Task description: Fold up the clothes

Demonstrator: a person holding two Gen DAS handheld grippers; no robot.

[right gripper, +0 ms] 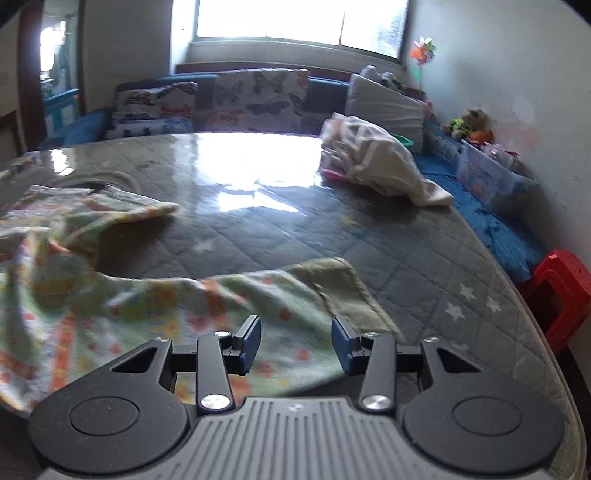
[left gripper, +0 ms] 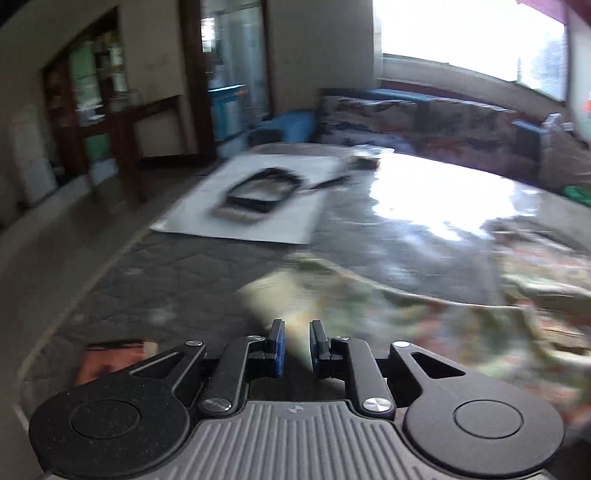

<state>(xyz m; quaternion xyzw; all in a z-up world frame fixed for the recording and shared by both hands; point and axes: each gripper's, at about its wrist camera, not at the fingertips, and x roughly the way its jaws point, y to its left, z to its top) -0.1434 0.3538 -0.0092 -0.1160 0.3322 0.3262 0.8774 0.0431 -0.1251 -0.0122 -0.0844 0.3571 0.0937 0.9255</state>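
Blue pads of the left gripper are drawn narrow, pinching a pale fold of the floral garment, which is spread across the near left of the quilted mattress. Right gripper is held wide above its near hem, gripping nothing.

Quilted mattress: floral garment, cream clothes pile, white sheet.

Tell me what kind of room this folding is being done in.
Most likely a lived-in bedroom or family room at home. A quilted mattress serves as the work surface, butterfly-print cushions line the wall under a window, and a floral garment lies spread out beside a pile of pale laundry.
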